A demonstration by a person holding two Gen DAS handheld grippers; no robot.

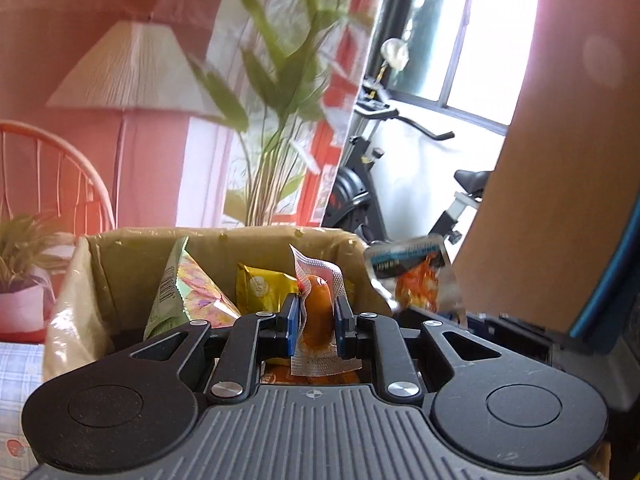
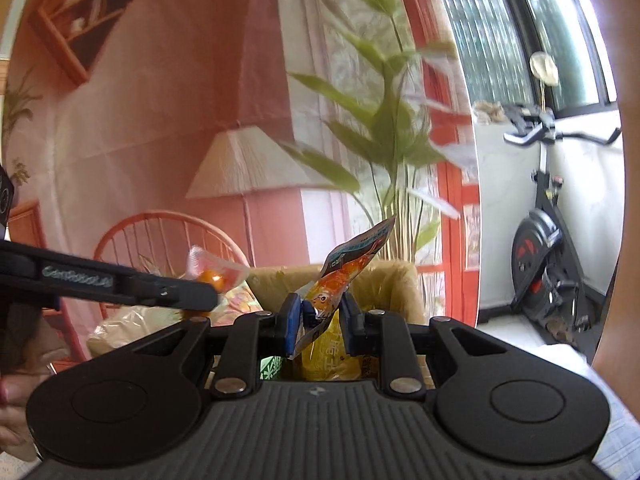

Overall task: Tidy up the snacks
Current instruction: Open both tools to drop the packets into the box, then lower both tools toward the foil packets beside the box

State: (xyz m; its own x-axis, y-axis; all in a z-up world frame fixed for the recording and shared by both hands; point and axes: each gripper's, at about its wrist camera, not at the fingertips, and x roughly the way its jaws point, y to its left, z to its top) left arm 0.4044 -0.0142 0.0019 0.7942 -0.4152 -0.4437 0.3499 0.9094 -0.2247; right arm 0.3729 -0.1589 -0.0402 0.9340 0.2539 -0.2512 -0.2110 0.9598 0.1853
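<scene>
My left gripper point(image 1: 316, 316) is shut on a clear-wrapped orange sausage snack point(image 1: 318, 312), held upright over a cardboard box point(image 1: 120, 264). In the box stand a green and pink snack bag point(image 1: 188, 296) and a yellow packet point(image 1: 260, 288). My right gripper point(image 2: 318, 320) is shut on a small orange and blue sachet point(image 2: 344, 272), also above the box point(image 2: 396, 280); a yellow packet point(image 2: 332, 356) lies below it. From the left wrist view the sachet point(image 1: 412, 276) shows at right. The left gripper point(image 2: 120, 280) with its sausage point(image 2: 212, 274) crosses the right view's left side.
A potted palm point(image 1: 276, 92), a floor lamp point(image 1: 132, 68) and an orange rattan chair point(image 1: 48, 168) stand behind the box. An exercise bike point(image 2: 548, 232) is by the window at right. A small potted plant point(image 1: 24, 268) sits at left on a checked cloth point(image 1: 16, 364).
</scene>
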